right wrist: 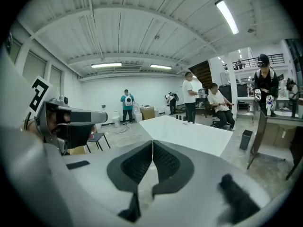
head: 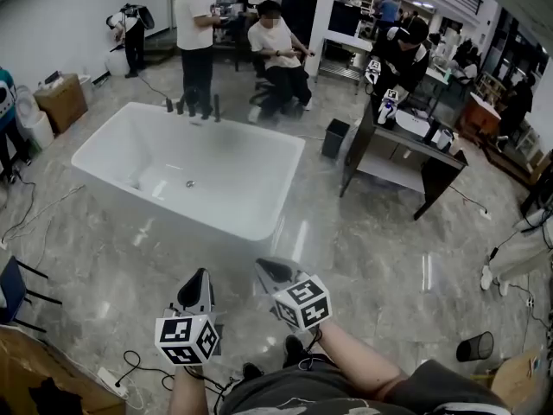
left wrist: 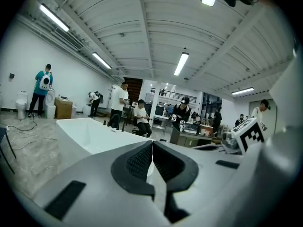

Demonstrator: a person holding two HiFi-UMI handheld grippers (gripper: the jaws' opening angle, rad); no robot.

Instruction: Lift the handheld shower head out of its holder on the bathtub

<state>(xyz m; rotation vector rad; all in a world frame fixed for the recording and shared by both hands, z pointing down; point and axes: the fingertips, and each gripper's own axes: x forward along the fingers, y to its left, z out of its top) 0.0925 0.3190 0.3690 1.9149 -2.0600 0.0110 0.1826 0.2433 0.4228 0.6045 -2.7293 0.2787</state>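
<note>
A white freestanding bathtub (head: 186,167) stands on the grey floor ahead of me. Several dark tap fittings (head: 192,106) rise from its far rim; I cannot pick out the shower head among them. Both grippers hang well short of the tub's near corner, above the floor. My left gripper (head: 200,277) and my right gripper (head: 266,268) are shut with nothing between their pads. The left gripper view has the tub (left wrist: 90,134) past the closed left gripper (left wrist: 152,143). In the right gripper view the tub (right wrist: 189,131) and its fittings (right wrist: 184,118) lie beyond the closed right gripper (right wrist: 152,143).
A standing person (head: 195,24) and a seated person (head: 278,54) are just behind the tub's far rim. A dark desk (head: 406,145) with a person at it and a black bin (head: 335,137) stand to the right. Cables and a power strip (head: 112,380) lie by my feet.
</note>
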